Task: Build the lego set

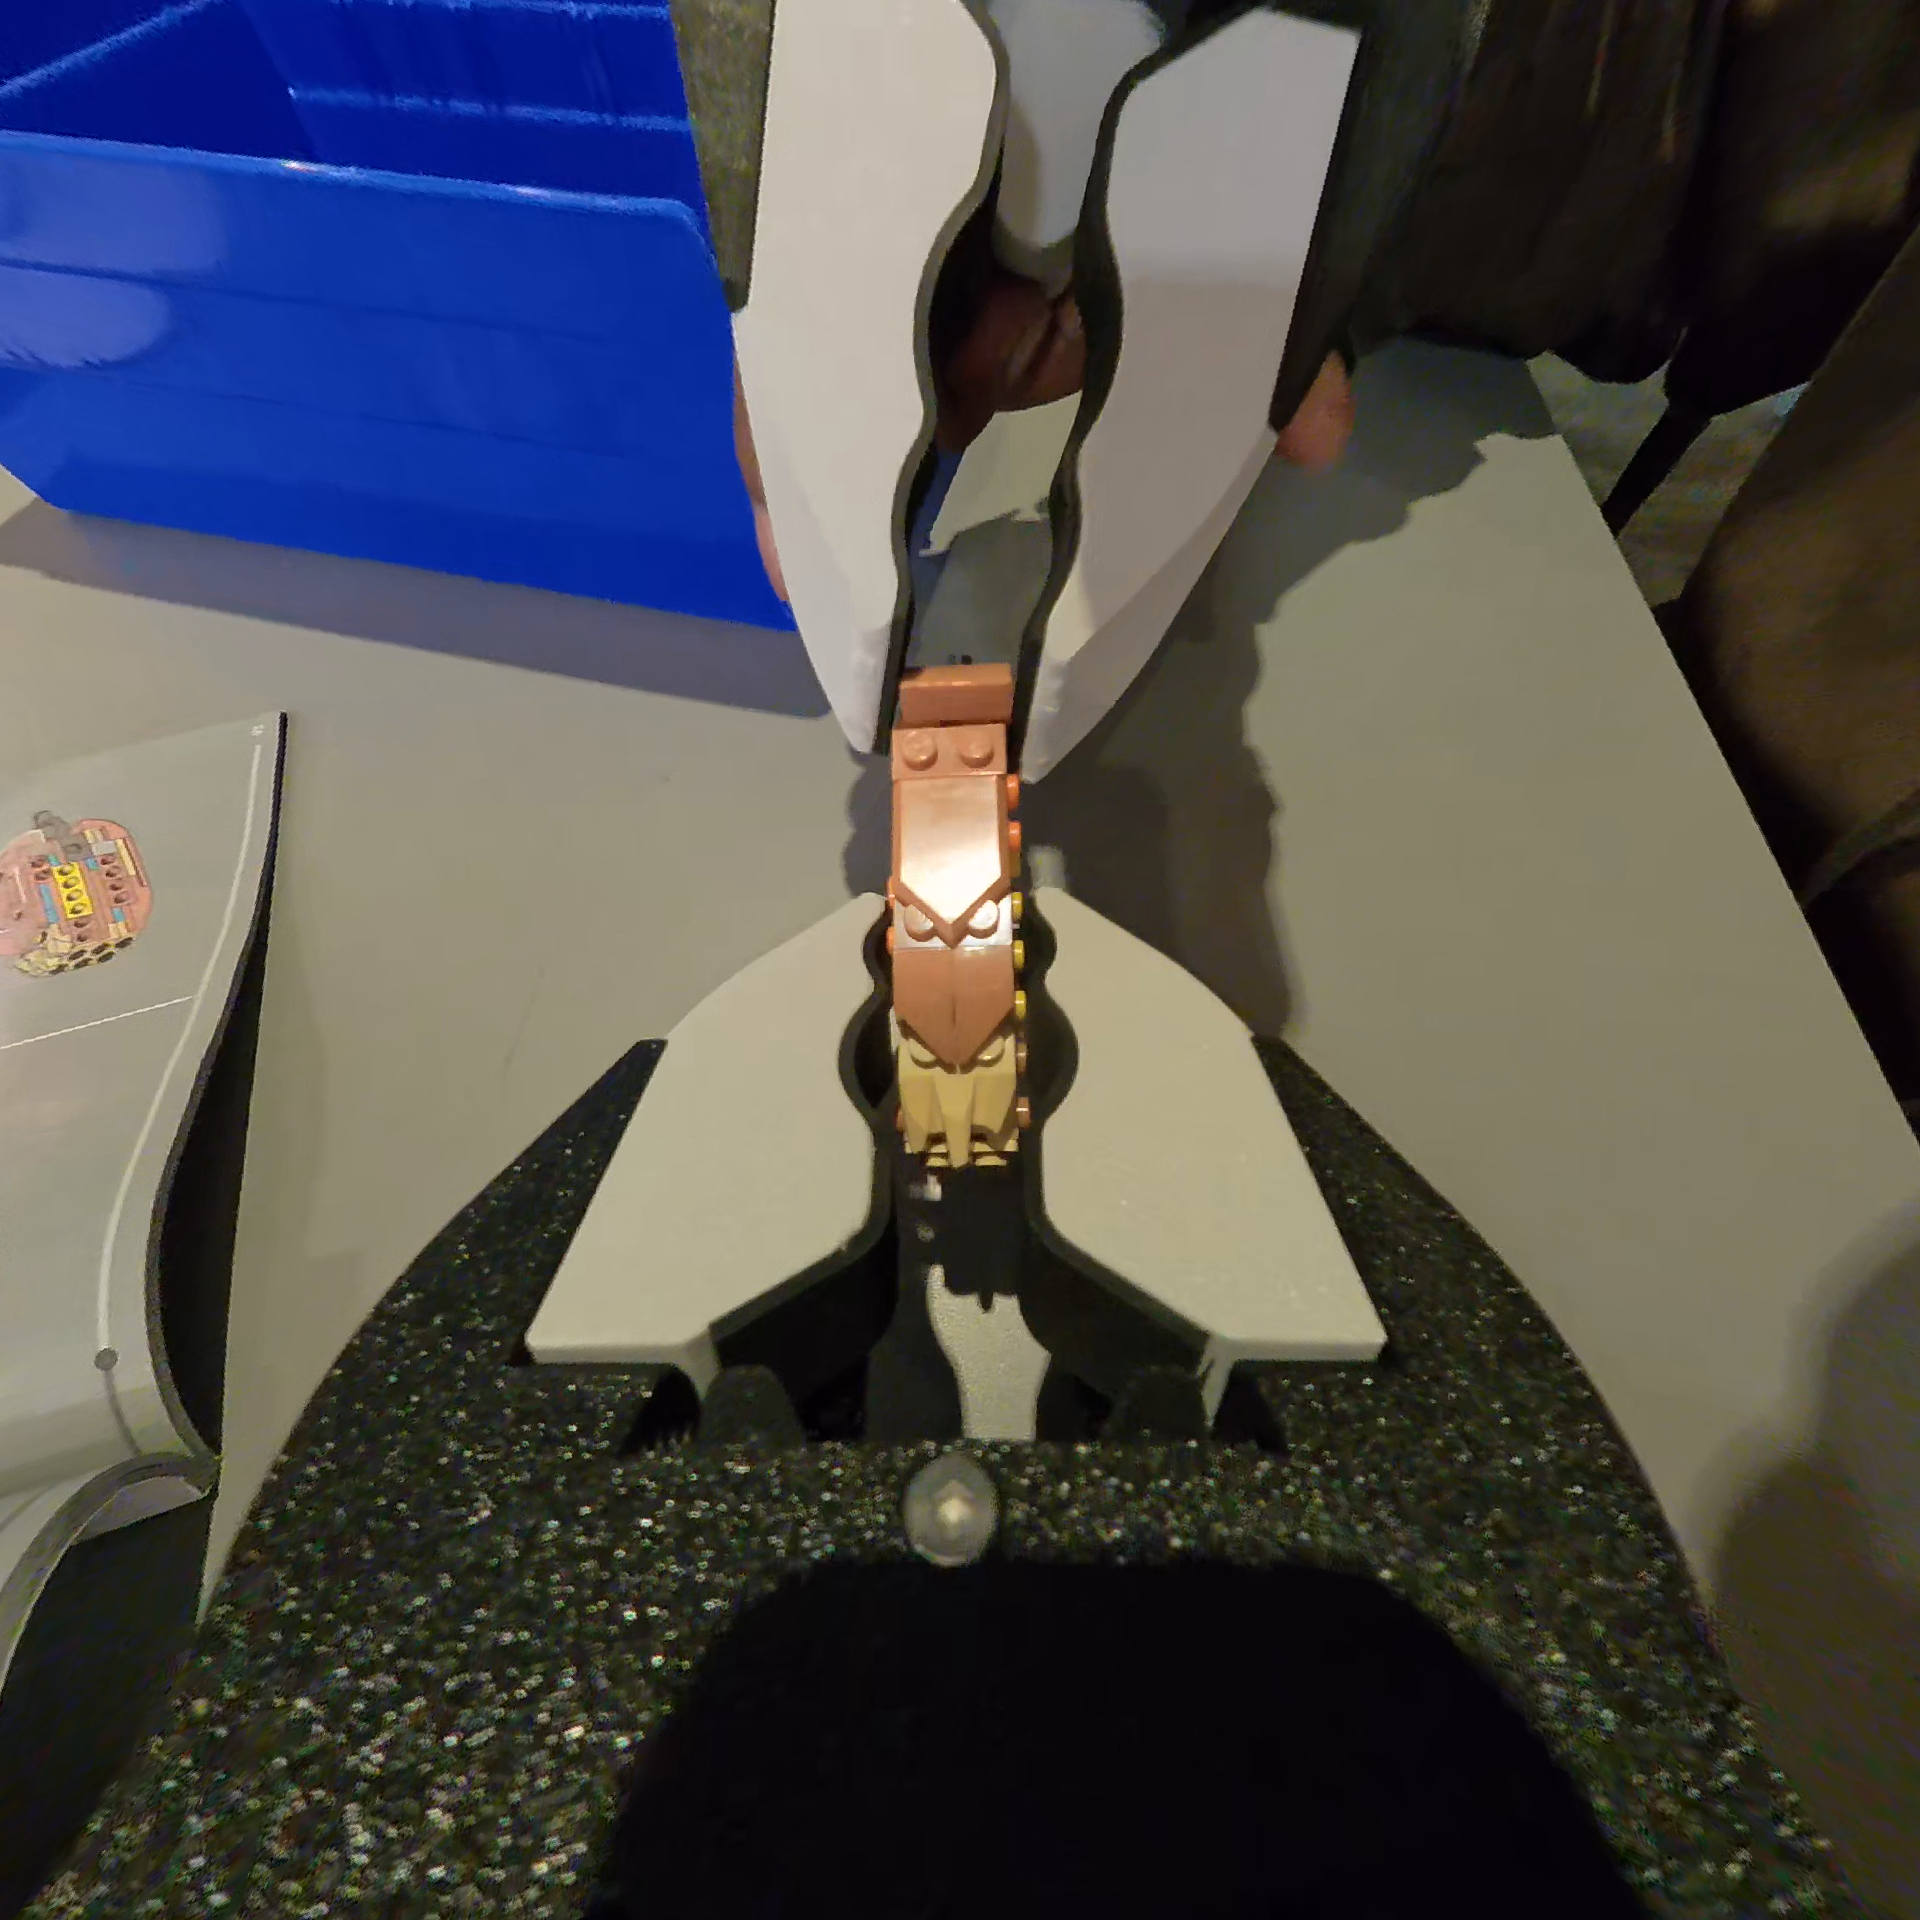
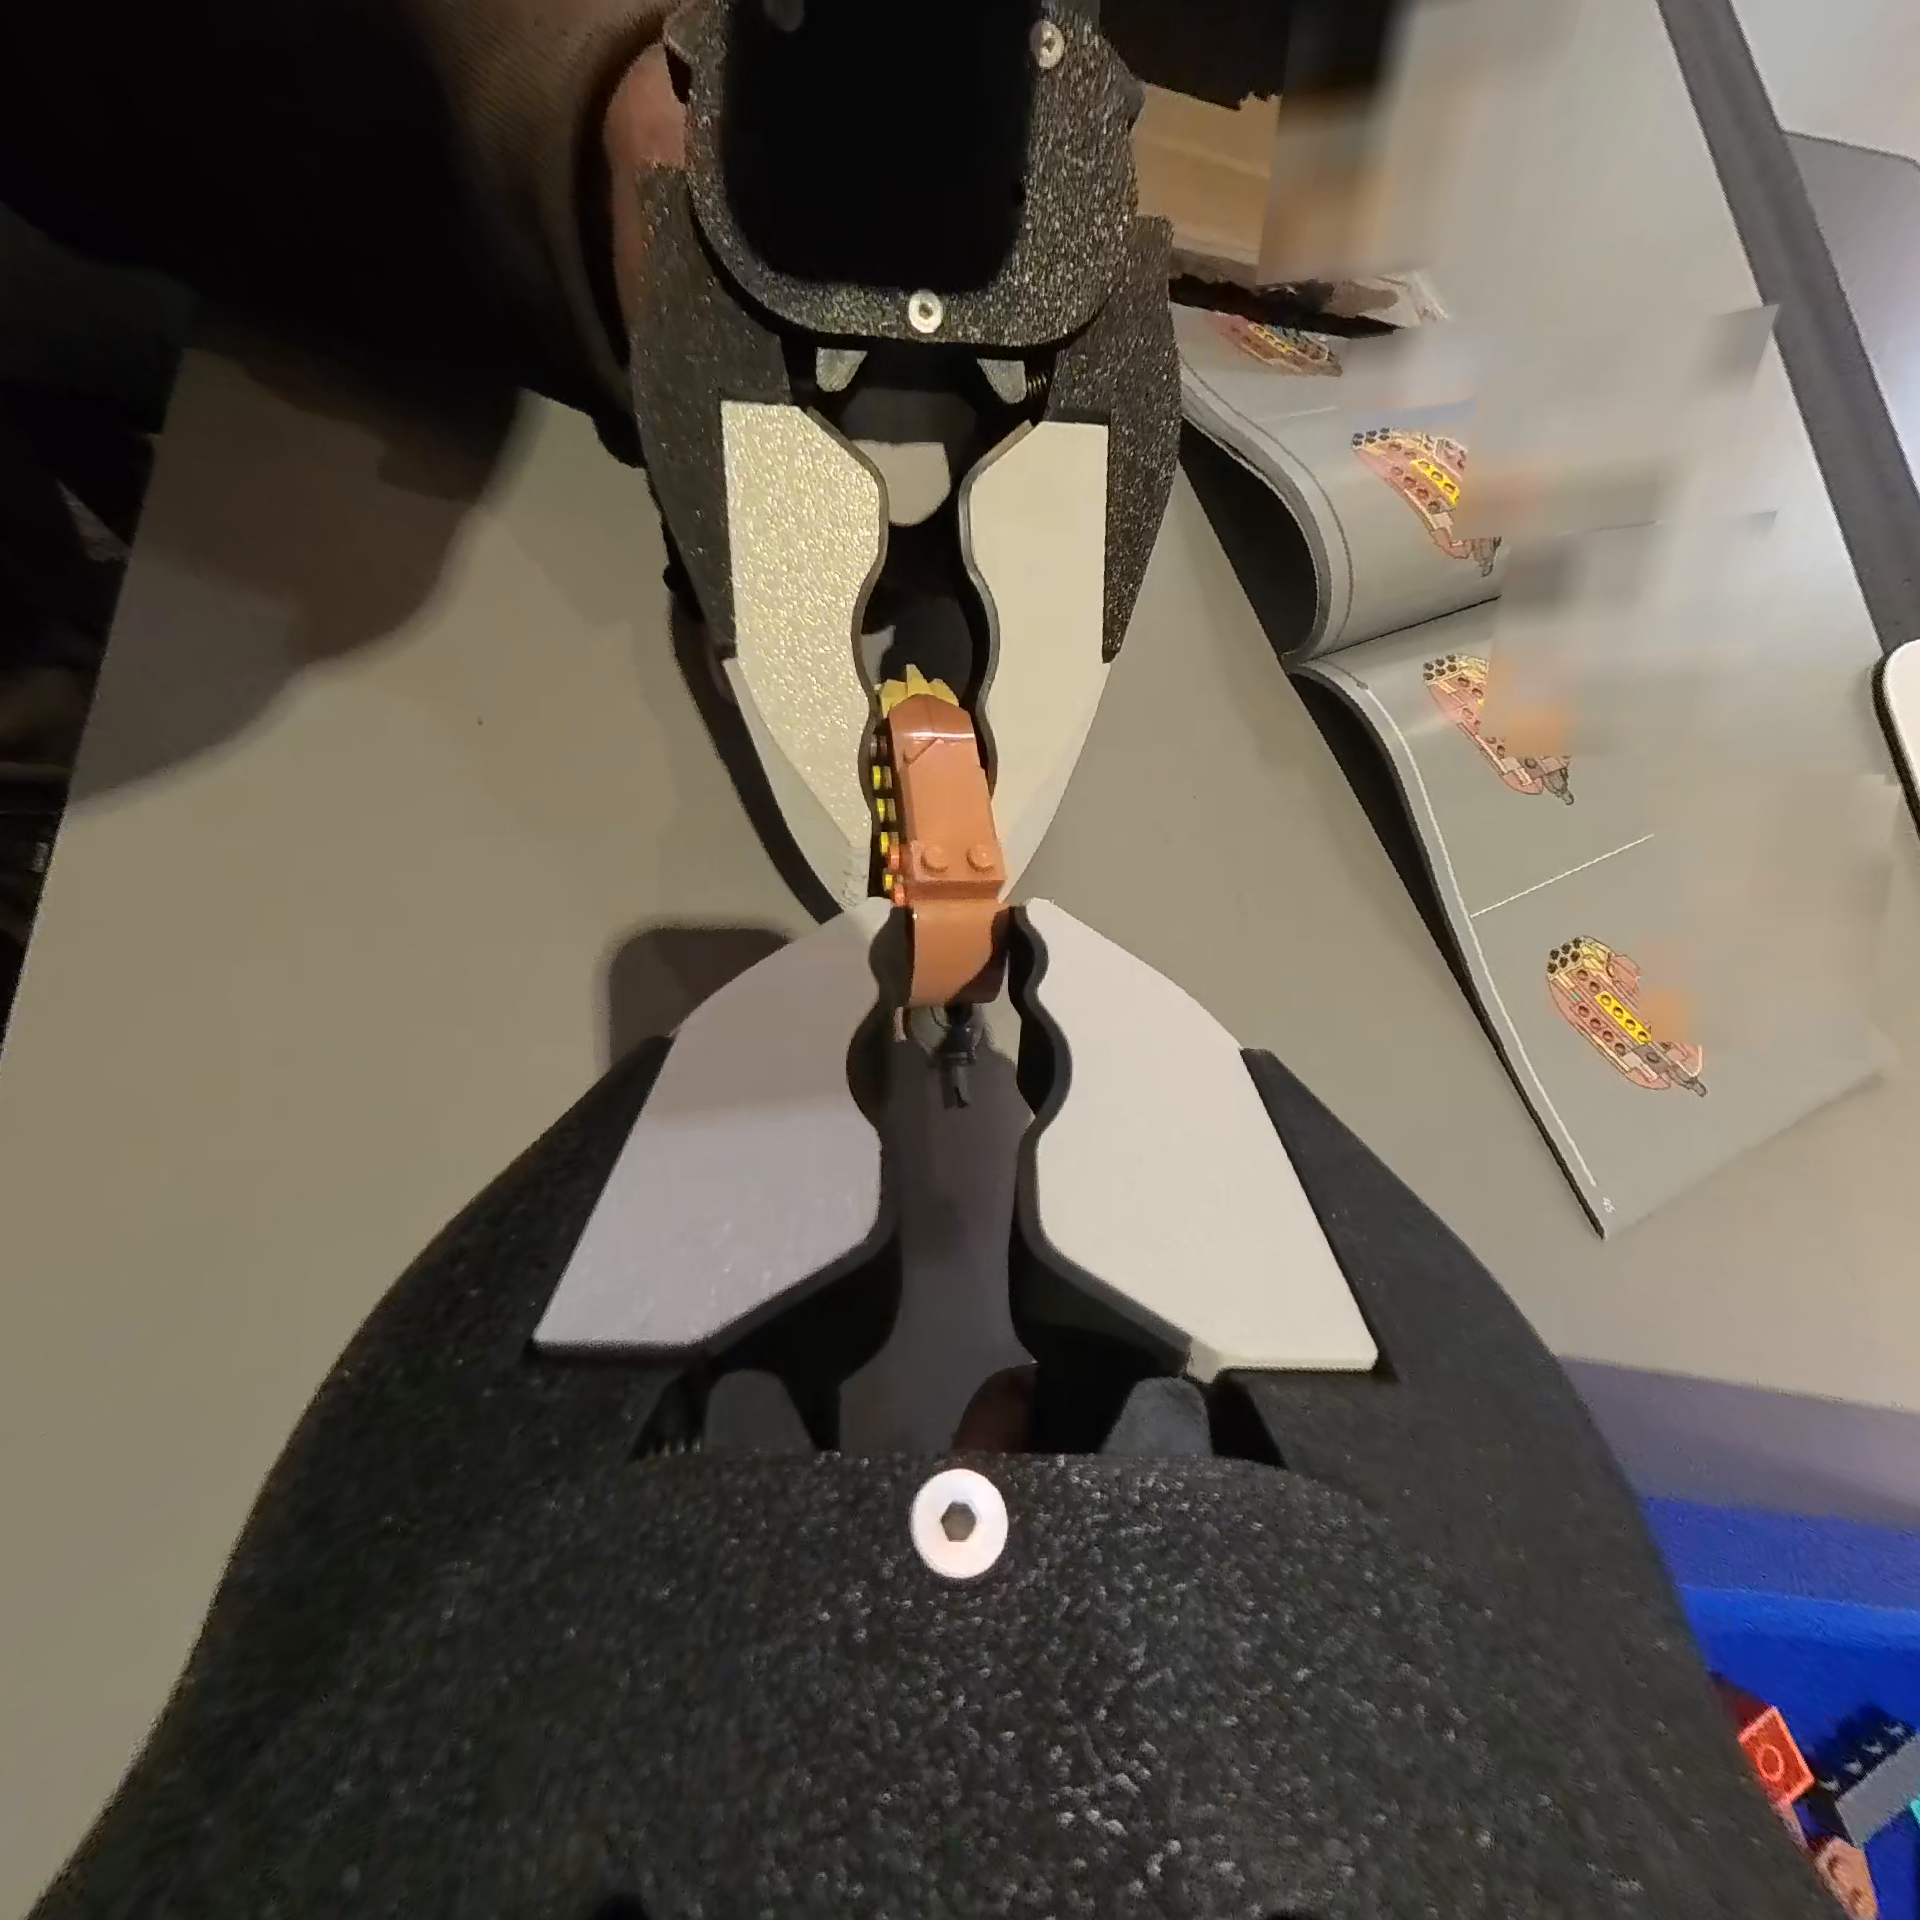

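A narrow brown lego build [image 1: 951, 862] with a tan end and yellow and orange studs down one side is held in the air between both grippers, above the grey table [image 1: 520, 831]. My left gripper [image 1: 954, 914] is shut on its tan and brown near end. My right gripper [image 1: 951, 748] reaches in from the far side and is shut on its other end. In the right wrist view my right gripper [image 2: 951, 920] clamps the rounded brown end of the build [image 2: 940, 821], and the left gripper [image 2: 935, 862] faces it. A small black part [image 2: 953, 1060] hangs under the build.
A blue bin [image 1: 364, 312] stands at the far left; in the right wrist view its corner [image 2: 1818, 1662] holds loose bricks. An open instruction booklet [image 1: 104, 987] lies on the left, seen also at the right [image 2: 1558, 831]. The table edge [image 1: 1662, 623] runs along the right. Less than 4 cm separates the two grippers' tips.
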Motion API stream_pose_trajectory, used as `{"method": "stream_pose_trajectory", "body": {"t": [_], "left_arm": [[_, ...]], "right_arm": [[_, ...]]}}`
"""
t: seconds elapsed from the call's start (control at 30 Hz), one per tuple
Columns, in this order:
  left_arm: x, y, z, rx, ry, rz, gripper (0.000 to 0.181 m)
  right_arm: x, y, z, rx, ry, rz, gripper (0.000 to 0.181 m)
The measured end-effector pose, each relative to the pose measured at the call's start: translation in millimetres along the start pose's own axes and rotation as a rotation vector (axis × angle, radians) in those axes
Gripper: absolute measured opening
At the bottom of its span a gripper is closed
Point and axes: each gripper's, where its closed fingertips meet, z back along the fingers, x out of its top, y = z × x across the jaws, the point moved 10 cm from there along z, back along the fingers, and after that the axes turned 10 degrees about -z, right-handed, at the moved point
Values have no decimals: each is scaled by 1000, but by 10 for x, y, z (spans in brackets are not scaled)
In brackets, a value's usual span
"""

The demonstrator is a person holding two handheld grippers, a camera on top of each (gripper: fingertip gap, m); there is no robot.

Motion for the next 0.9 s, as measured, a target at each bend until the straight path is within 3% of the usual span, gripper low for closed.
{"method": "stream_pose_trajectory", "body": {"t": [0.4, 0.9], "left_arm": [[0, -17, -7, -12, 6, -16, 22], [-3, 6, 37, -10, -38, 12, 22]], "right_arm": [[-3, -23, -9, 42, 13, 1, 21], [-92, -5, 125, 31, -68, -36, 42]]}}
